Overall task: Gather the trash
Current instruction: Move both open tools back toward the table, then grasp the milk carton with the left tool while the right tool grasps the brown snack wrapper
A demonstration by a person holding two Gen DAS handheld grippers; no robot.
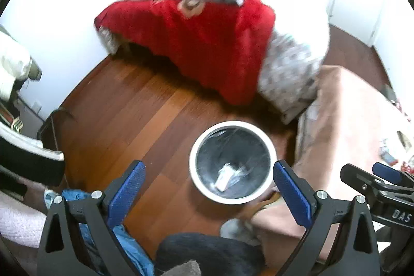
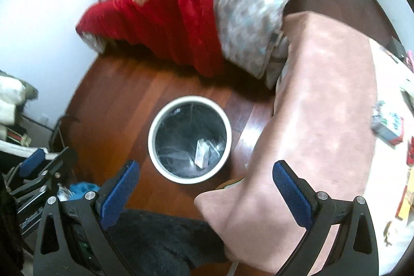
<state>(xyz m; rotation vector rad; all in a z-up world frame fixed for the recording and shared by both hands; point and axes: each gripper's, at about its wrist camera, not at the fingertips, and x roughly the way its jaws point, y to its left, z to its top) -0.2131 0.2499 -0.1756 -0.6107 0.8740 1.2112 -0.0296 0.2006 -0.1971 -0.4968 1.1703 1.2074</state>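
- Left gripper (image 1: 209, 192), blue-padded jaws spread wide and empty, above the wooden plank floor (image 1: 145, 105).
- Right gripper (image 2: 205, 189), equally wide and empty, beside the pink fabric-covered bed edge (image 2: 323, 100).
- Between them, the round white-rimmed, bag-lined trash bin (image 1: 232, 126) stands on the floor, holding crumpled white scraps (image 1: 225, 177).
- Beyond, a red blanket (image 1: 201, 43) drapes from a heap.

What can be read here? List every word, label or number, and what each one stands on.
"DAS": white letters on the black body of the right claw, at the left wrist view's right edge; the letters may run on past the frame.
Colourful packaging on the pink bedspread: printed, too blurred to read.
White wrapper in the bin: no legible text.
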